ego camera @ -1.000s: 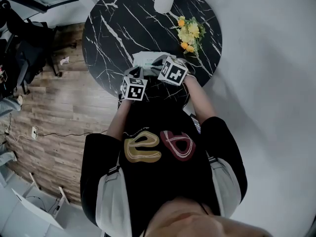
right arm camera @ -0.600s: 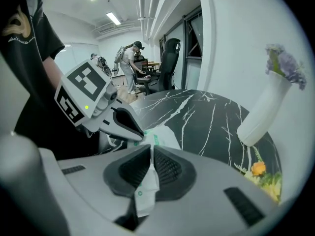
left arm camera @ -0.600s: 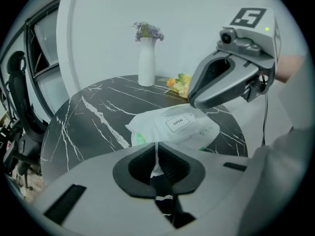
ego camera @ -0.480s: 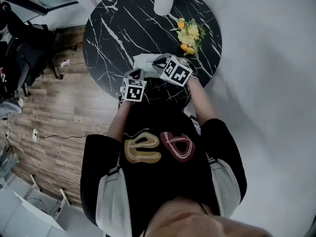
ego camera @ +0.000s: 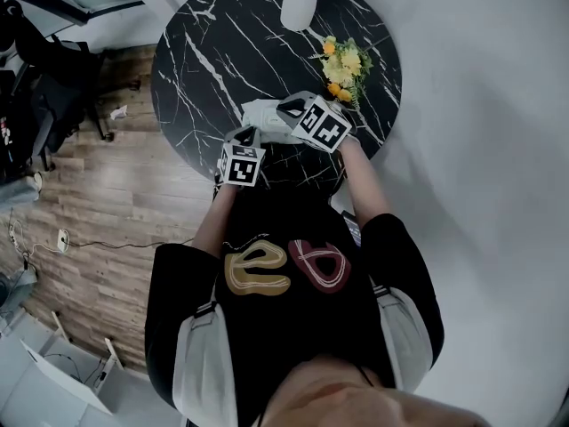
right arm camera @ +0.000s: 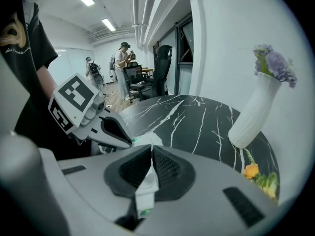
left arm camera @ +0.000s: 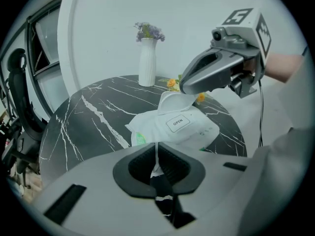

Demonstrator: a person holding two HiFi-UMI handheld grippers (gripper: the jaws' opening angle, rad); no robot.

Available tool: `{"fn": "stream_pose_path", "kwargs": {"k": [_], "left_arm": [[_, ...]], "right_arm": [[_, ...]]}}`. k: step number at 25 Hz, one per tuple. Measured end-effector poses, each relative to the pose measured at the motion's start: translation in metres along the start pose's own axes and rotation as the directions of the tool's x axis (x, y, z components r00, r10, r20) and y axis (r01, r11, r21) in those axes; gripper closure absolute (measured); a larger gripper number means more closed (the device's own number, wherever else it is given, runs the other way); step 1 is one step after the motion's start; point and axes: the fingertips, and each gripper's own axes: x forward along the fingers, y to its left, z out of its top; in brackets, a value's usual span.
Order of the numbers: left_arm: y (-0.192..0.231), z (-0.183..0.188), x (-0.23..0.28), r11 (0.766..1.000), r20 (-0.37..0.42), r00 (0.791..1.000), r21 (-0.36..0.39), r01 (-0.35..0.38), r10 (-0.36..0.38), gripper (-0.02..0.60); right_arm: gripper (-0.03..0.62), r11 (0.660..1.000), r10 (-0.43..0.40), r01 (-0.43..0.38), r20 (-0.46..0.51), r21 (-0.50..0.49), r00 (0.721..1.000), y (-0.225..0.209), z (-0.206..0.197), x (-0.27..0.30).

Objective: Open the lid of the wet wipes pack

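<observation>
White wipes pack point(left arm camera: 189, 127); edge clamped between left fingers point(left arm camera: 173, 167); lid flap point(left arm camera: 173, 101) pinched between just-closed right fingers point(right arm camera: 170, 170); risk: thin flap slips or tears under a hard pull.

Vase point(ego camera: 298, 7), flowers point(ego camera: 345, 60) block far rt side.

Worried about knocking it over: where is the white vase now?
In the head view, the white vase stands at the far edge of the black table, beyond the yellow flowers and the wet wipes pack.
</observation>
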Motion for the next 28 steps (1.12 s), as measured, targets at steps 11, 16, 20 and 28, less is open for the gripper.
{"fn": "stream_pose_path", "kwargs": {"k": [11, 16, 20, 28], "left_arm": [[0.0, 0.001, 0.001, 1.0, 0.012, 1.0, -0.008, -0.005, 0.005, 0.554], [0.001, 0.001, 0.0, 1.0, 0.012, 1.0, -0.011, -0.008, 0.008, 0.553], [0.0, 0.001, 0.0, 1.0, 0.01, 1.0, -0.011, -0.011, 0.011, 0.554], [0.002, 0.001, 0.001, 0.999, 0.025, 1.0, -0.044, 0.007, -0.006, 0.554]], "right_arm": [[0.576, 1.0, -0.007, 0.006, 0.03, 0.029, 1.0, -0.018, 0.003, 0.003], [0.576, 0.999, -0.01, 0.009, 0.032, 0.034, 0.999, -0.024, 0.004, 0.006], [0.576, 0.999, -0.007, 0.005, 0.032, 0.049, 0.999, -0.029, 0.003, 0.007], [0.574, 0.998, -0.023, 0.021, 0.035, 0.055, 0.999, -0.044, 0.001, 0.015]]}}
